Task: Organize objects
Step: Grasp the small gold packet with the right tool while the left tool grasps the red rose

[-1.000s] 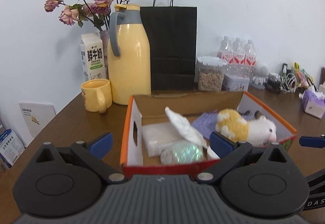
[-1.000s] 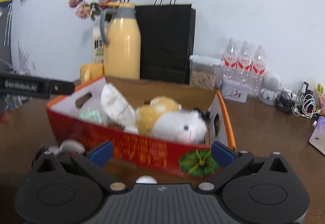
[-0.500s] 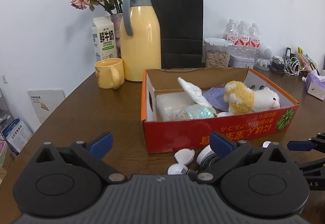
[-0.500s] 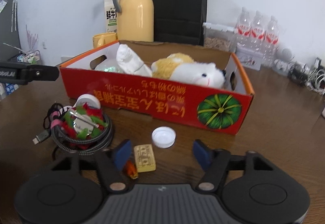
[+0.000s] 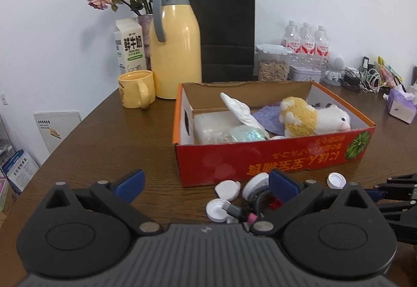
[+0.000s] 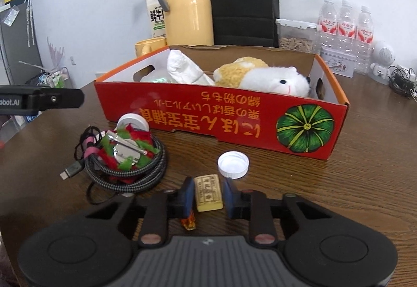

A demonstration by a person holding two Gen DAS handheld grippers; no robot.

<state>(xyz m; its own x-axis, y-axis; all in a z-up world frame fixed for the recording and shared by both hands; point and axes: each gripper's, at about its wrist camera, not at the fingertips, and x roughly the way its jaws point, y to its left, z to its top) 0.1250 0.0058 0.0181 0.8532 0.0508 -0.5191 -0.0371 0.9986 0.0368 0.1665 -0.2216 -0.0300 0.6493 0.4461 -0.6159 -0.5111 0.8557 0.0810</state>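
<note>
Right claw [image 6: 207,194] just closing around small yellow block [image 6: 208,192] on tabletop [image 6: 338,195]; pads near its sides, contact unclear. Finish squeeze square on long sides, lift straight, clear white cap [image 6: 233,161] just ahead, drop into red box [image 6: 224,117] beyond. Left claw [image 5: 206,182] wide open, empty.

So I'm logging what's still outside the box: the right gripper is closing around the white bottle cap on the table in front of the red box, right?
Not quite. The right wrist view shows the right gripper has been closing around the small yellow block; the white bottle cap lies just beyond it, untouched. Both sit on the table in front of the red box.
</note>
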